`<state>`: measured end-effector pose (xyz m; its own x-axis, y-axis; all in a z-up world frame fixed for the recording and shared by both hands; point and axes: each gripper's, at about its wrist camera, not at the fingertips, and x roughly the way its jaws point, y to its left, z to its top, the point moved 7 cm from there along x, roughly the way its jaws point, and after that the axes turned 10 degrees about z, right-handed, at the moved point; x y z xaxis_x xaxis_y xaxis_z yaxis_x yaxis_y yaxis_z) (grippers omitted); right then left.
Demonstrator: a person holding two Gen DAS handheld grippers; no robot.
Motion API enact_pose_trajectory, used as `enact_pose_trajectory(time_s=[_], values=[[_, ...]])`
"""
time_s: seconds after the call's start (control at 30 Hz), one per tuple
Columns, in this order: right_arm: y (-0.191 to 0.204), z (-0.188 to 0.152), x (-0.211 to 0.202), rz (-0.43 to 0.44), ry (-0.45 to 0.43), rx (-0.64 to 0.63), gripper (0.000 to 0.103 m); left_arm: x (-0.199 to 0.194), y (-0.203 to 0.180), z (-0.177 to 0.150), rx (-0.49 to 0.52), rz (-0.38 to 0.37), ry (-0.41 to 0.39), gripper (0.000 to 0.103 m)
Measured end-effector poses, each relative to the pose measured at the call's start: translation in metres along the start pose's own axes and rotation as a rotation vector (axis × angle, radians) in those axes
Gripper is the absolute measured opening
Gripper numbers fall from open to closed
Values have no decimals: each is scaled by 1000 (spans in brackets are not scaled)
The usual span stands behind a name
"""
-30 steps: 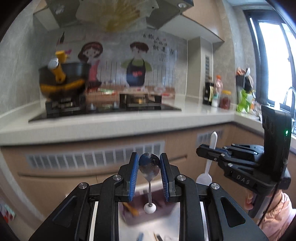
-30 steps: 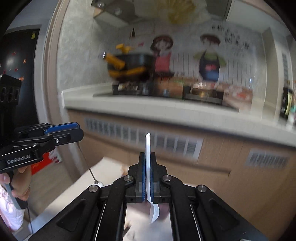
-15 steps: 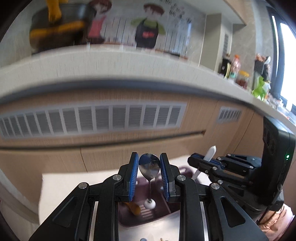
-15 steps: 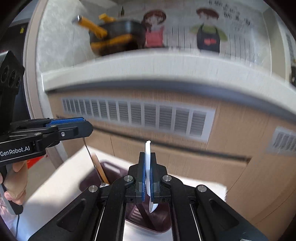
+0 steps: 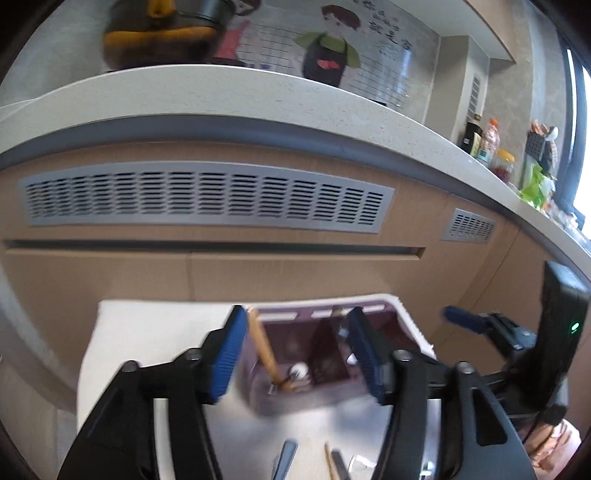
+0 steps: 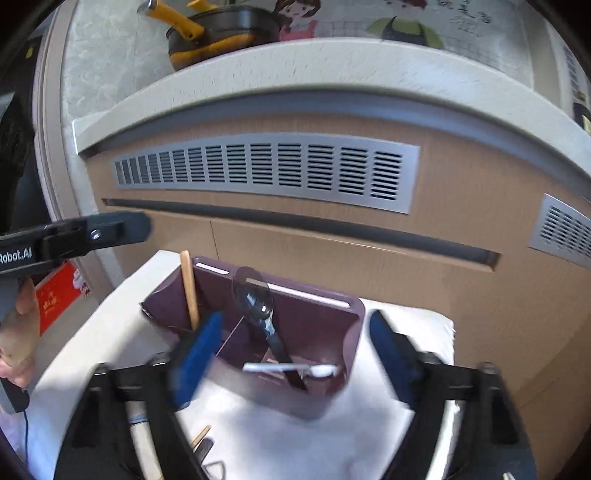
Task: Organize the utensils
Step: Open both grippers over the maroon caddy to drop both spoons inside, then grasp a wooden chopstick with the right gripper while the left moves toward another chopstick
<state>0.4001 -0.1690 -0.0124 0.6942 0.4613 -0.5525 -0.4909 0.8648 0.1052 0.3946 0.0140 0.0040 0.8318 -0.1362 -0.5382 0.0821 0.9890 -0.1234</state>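
Observation:
A dark purple utensil holder (image 6: 314,325) (image 5: 332,391) stands on a white table (image 6: 110,325). It holds a wooden stick (image 6: 190,288) (image 5: 264,350), a metal spoon (image 6: 255,295) with a dark handle, and a white plastic spoon (image 6: 295,368) lying across it. A white-tipped piece (image 5: 298,370) lies inside the left compartment. My left gripper (image 5: 295,354) is open and empty above the holder. My right gripper (image 6: 291,354) is open and empty above it too. Each gripper shows in the other's view: the left (image 6: 110,229), the right (image 5: 465,319).
Loose utensils lie on the table near me (image 5: 288,458) (image 6: 201,439). A wooden cabinet front with metal vents (image 5: 207,199) stands right behind the table, under a pale counter (image 5: 258,99). A pan (image 6: 221,33) sits on the stove.
Both grippers tilted down over the holder and opened. The metal spoon left my left gripper and the white spoon left my right gripper; both now sit in the holder.

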Motion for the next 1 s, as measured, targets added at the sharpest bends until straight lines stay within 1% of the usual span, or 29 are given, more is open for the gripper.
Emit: enact_pose_trajectory(time_s=[0.07, 0.17, 0.3, 0.37, 0.4, 0.47, 0.53, 0.6, 0.63, 0.67, 0.7, 0.73, 0.77, 0.8, 0.87, 0.93, 1.0], values=[[5, -10, -16, 4, -1, 15, 100, -12, 6, -16, 2, 22, 9, 67], [16, -33, -29, 1, 59, 14, 101, -23, 13, -49, 15, 61, 51, 68], [30, -71, -45, -99, 118, -45, 103, -30, 20, -101, 30, 83, 148, 68], [37, -88, -48, -111, 152, -77, 103, -31, 23, -122, 48, 100, 189, 68], [44, -96, -50, -102, 171, -91, 103, -31, 26, -133, 60, 112, 212, 68], [58, -116, -56, -54, 206, -107, 103, -34, 33, -151, 65, 135, 242, 68], [73, -139, -58, 17, 263, -121, 103, -36, 40, -163, 45, 148, 264, 68], [83, -155, -60, 70, 294, -112, 101, -40, 45, -174, 23, 146, 281, 68], [90, -165, -62, 108, 311, -104, 98, -41, 46, -179, 21, 146, 286, 68], [94, -173, -63, 128, 331, -98, 84, -42, 46, -181, 24, 147, 287, 68], [98, -179, -62, 139, 357, -95, 63, -44, 46, -184, 31, 151, 286, 68], [100, -186, -61, 143, 383, -94, 52, -45, 46, -186, 36, 154, 285, 68], [102, -192, -60, 146, 401, -92, 38, -46, 45, -188, 43, 154, 286, 68], [102, -197, -59, 150, 414, -85, 35, -45, 44, -187, 47, 150, 290, 68], [104, -203, -57, 169, 434, -69, 35, -46, 41, -188, 57, 130, 300, 68], [106, -206, -56, 181, 443, -67, 31, -46, 39, -189, 53, 112, 317, 68], [108, -209, -52, 174, 455, -85, 24, -45, 37, -188, 44, 100, 327, 68]])
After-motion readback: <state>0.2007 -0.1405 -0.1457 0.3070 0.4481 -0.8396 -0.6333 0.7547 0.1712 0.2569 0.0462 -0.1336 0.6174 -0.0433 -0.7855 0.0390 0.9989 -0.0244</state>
